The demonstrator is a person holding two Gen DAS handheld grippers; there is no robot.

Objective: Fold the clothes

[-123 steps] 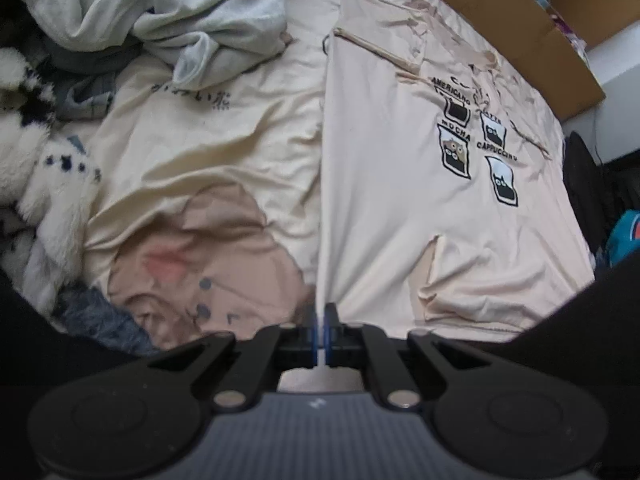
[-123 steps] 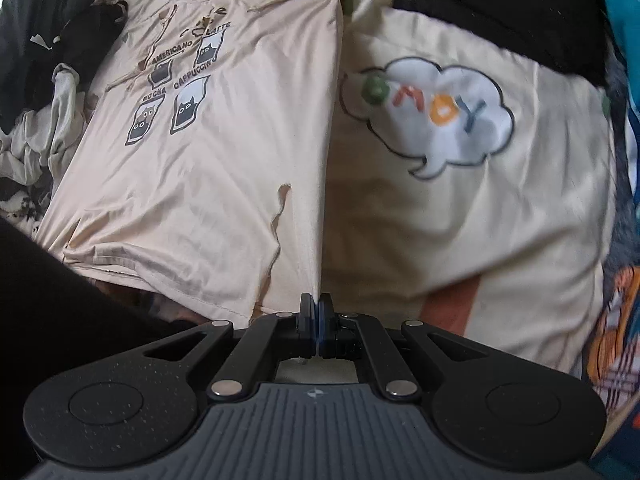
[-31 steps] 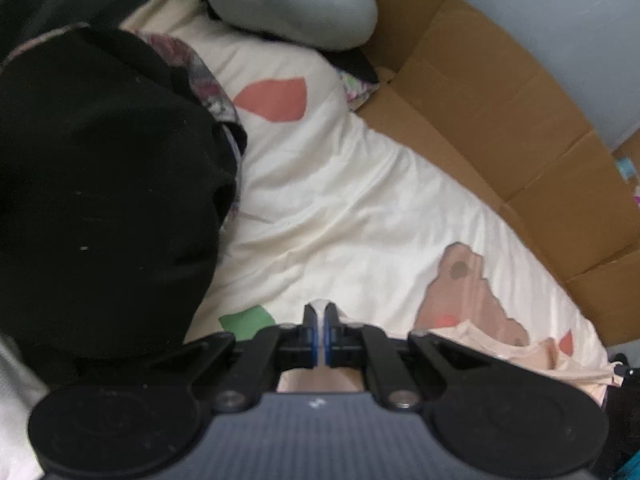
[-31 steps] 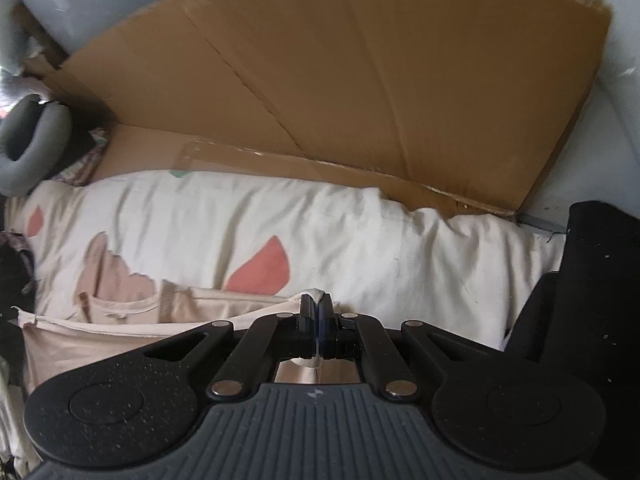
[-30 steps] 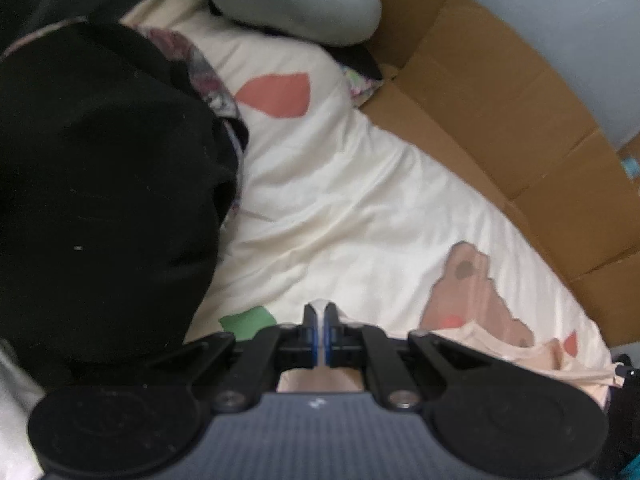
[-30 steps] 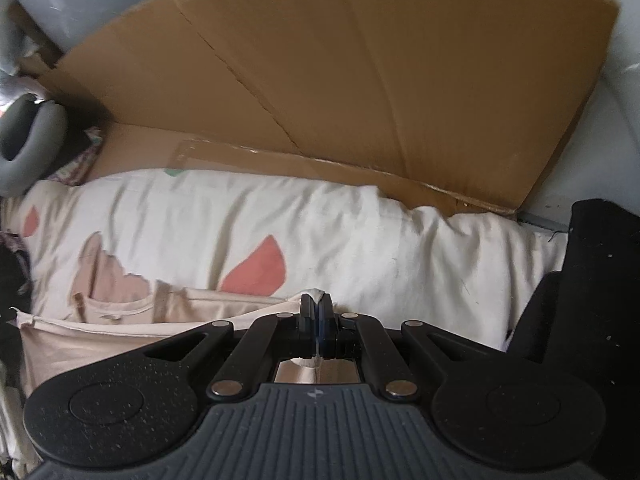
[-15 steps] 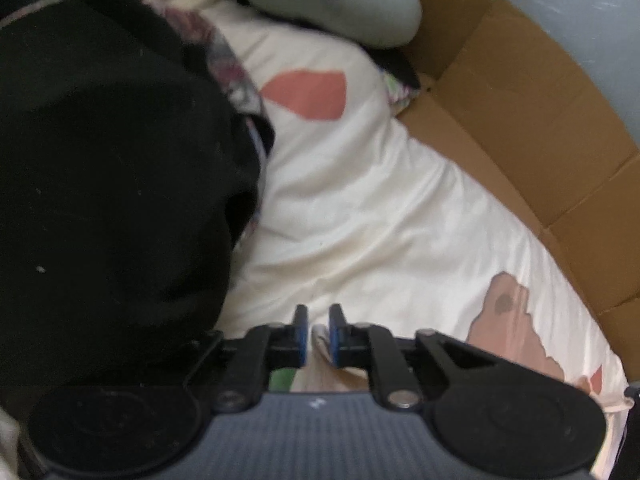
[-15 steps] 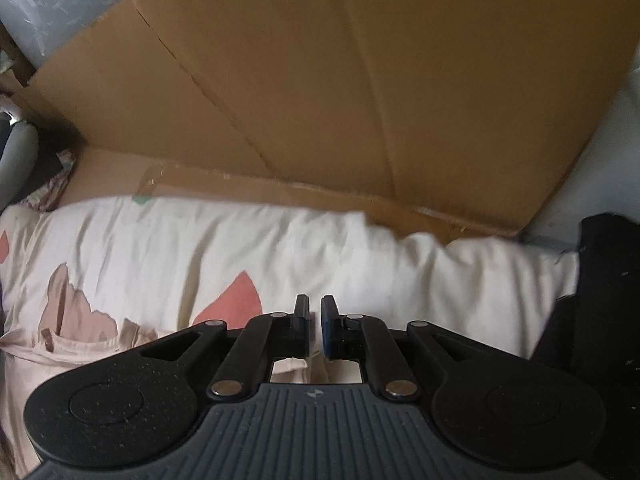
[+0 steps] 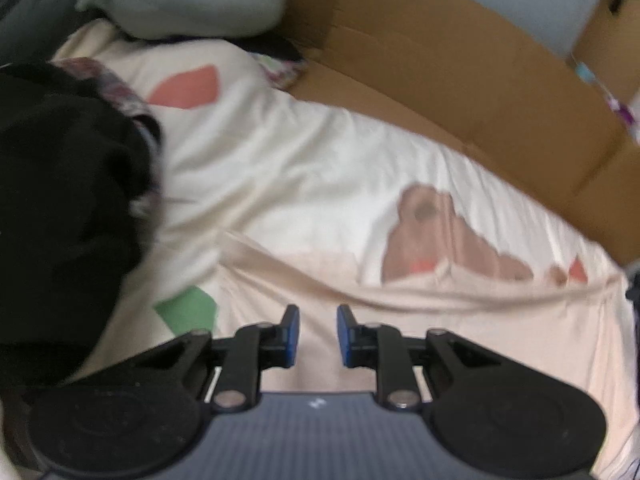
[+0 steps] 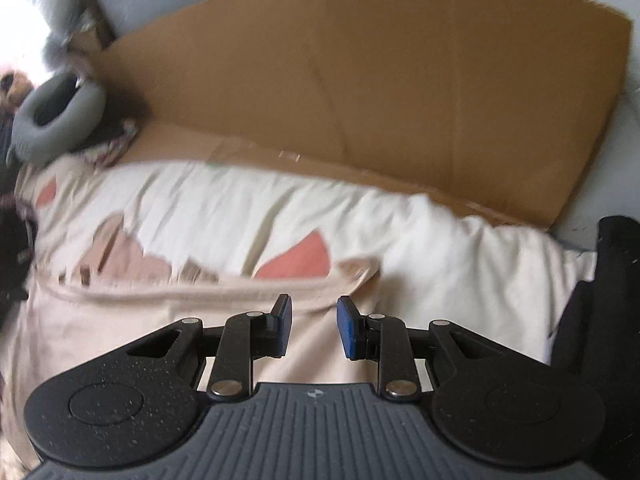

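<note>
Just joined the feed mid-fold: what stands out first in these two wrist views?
The brown cardboard sheet propped along the far edge of the bed fills the right view. Nearer, the beige T-shirt lies on the cream printed duvet under both hand-held grippers, left and right, jaws opening with nothing pinched.

shirt [image 10: 120,332] on bedsheet [image 10: 240,208]; cardboard [image 10: 360,80] behind | cushion [image 10: 56,120] left

Right claw [image 10: 312,326] opening above beige shirt [image 10: 120,320], nothing between its jaws
</note>
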